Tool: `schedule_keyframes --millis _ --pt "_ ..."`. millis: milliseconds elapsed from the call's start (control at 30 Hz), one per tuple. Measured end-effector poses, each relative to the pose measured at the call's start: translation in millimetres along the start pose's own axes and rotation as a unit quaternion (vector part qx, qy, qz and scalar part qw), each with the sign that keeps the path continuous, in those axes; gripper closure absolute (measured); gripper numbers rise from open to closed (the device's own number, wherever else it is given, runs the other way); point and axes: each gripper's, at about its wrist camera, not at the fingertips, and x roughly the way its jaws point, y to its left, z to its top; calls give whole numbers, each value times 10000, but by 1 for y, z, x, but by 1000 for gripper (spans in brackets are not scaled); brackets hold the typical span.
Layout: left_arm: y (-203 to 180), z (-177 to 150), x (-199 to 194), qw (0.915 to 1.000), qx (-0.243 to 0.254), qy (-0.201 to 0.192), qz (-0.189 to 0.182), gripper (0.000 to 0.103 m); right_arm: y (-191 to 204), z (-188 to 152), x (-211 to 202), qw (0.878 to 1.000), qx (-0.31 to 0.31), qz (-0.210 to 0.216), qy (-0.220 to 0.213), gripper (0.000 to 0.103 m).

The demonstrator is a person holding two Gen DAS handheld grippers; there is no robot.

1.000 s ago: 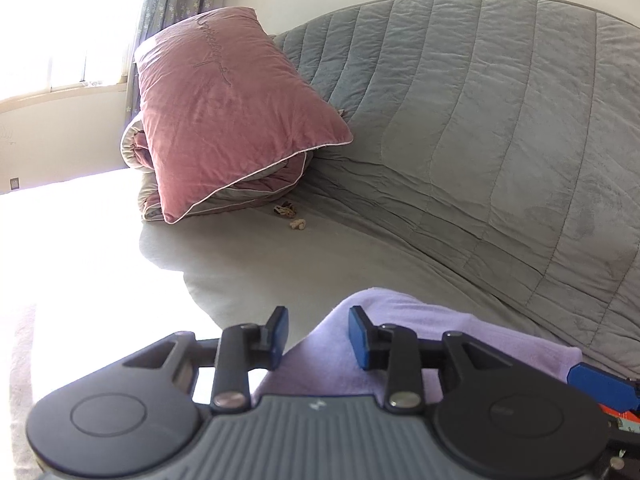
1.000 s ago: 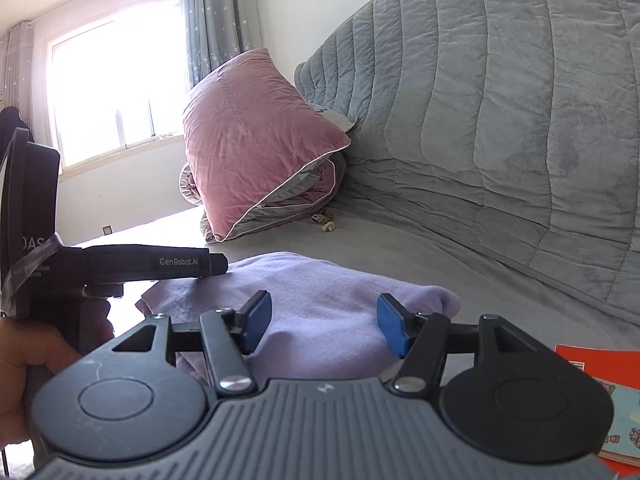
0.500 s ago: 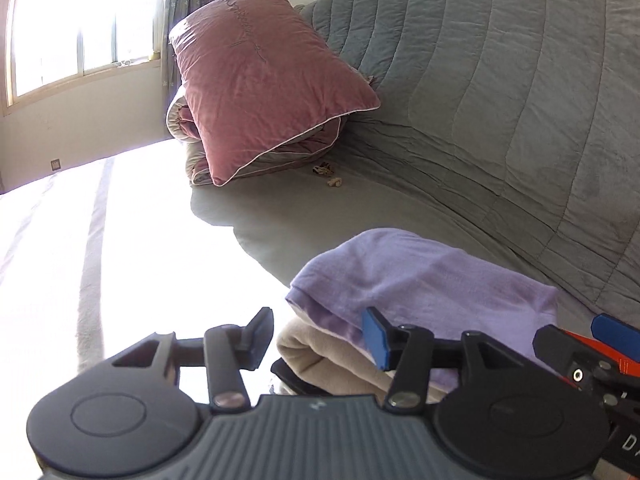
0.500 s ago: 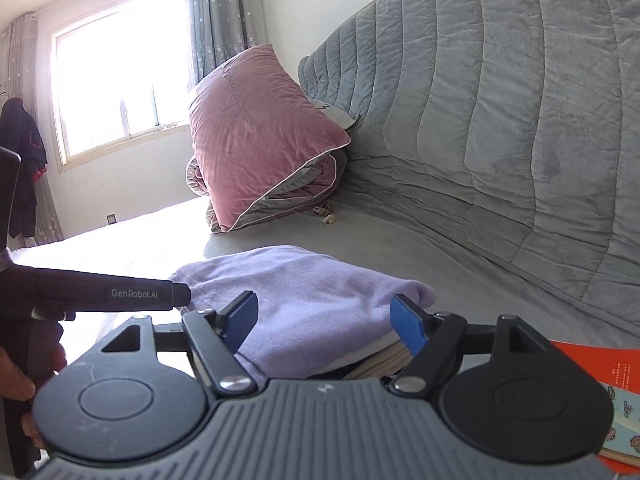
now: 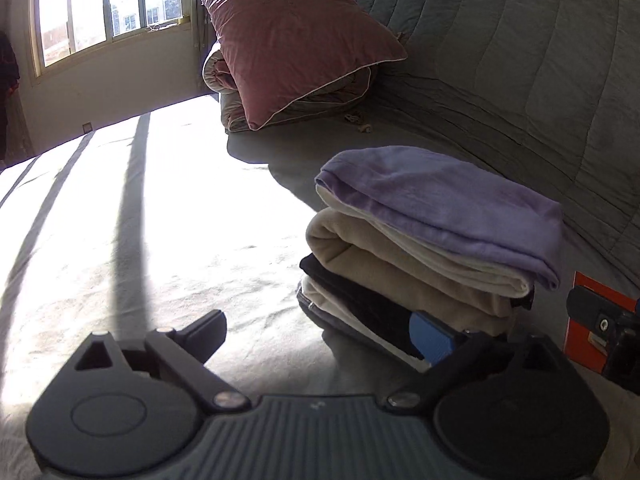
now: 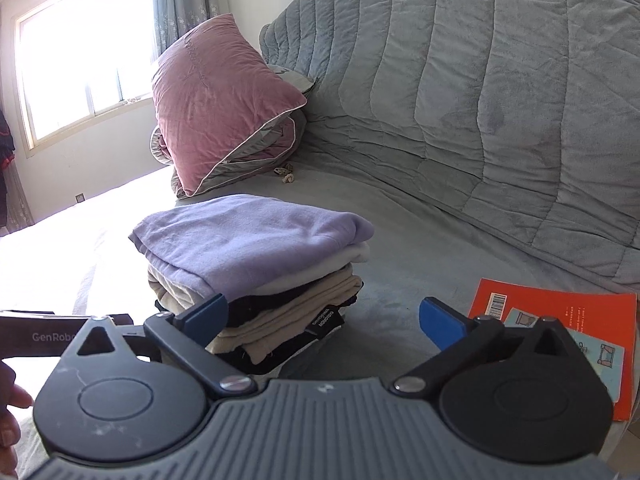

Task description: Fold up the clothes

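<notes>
My left tool (image 5: 320, 334) and right tool (image 6: 324, 318) both stand released; their jaws have just been opening, and nothing is between them. I judge that I have let go of the lilac garment (image 6: 248, 236), which lies folded as the top layer of the stack of folded clothes (image 6: 280, 312) on the bed (image 5: 132, 216), squared up so the pile stays tidy. The stack sits just ahead of both tools, right of my left one, left of my right one. Beside it lies an orange booklet (image 6: 560, 312); further off, a pink pillow (image 6: 216, 96) leans against the grey quilt (image 6: 500, 80).
</notes>
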Motion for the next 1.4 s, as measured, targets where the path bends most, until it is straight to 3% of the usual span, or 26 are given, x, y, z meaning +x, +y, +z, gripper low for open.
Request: schedule_keyframes --millis 200,400,900,1400 --pt "-9 -23 3 9982 98 521 264 1 1 -9 3 9991 -8 -155 404 0" --pt "-18 -41 2 9967 130 672 443 1 12 -25 3 9963 -540 -287 608 0" --pt "-18 -60 -2 9936 10 568 980 1 20 -37 4 9919 -966 -338 752 0" --pt "-27 -58 -11 9943 142 388 982 1 7 -32 11 9923 -792 -622 719 0"
